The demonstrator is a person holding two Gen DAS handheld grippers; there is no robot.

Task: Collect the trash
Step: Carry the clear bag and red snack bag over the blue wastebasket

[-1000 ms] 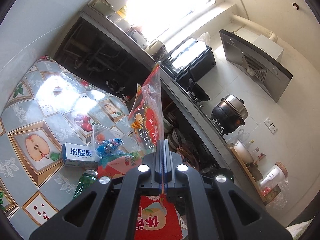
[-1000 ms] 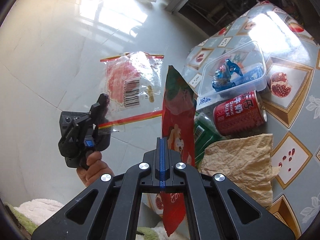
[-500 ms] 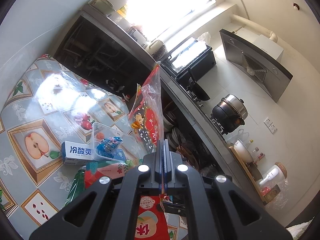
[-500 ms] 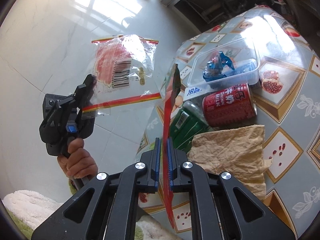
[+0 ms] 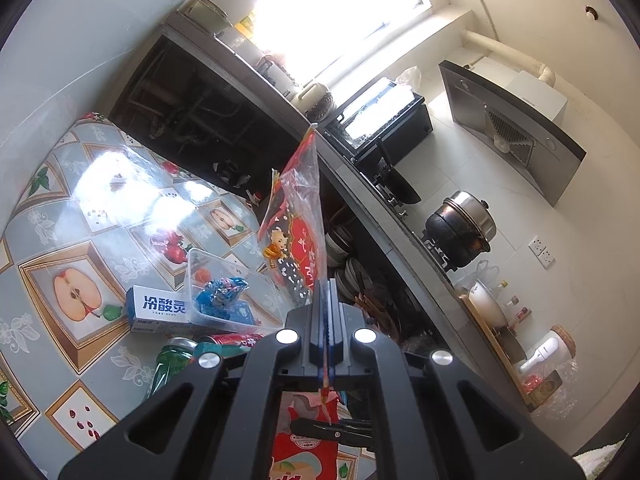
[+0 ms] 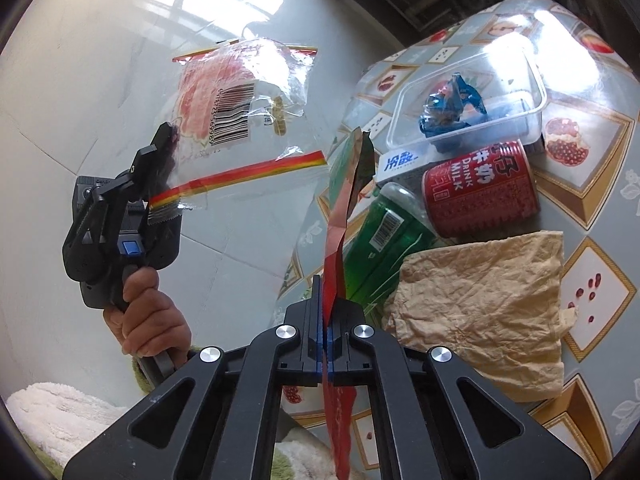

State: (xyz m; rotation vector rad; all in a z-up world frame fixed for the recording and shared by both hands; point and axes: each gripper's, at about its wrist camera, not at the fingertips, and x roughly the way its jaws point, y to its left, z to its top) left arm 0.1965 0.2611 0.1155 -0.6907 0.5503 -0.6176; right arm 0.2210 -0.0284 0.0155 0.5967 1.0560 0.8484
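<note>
My left gripper [image 5: 325, 292] is shut on the rim of a clear zip bag [image 5: 298, 216] with red print, held up in the air beside the table; the bag [image 6: 240, 96] and the left gripper [image 6: 158, 148] also show in the right wrist view. My right gripper [image 6: 325, 300] is shut on a red foil snack wrapper [image 6: 346, 204], held edge-on above the table edge, to the right of the bag. The wrapper [image 5: 304, 440] shows below the left gripper.
On the patterned table [image 6: 592, 216] lie a clear plastic box with a blue wrapper [image 6: 464, 104], a red milk can [image 6: 480, 192], a green bottle [image 6: 384, 236], a white carton [image 5: 160, 308] and crumpled brown paper [image 6: 480, 300]. A kitchen counter [image 5: 360, 184] runs behind.
The right gripper has swung the red wrapper edge-on and nearer the bag. The left gripper has held the bag nearly still, drifting slightly back from the table.
</note>
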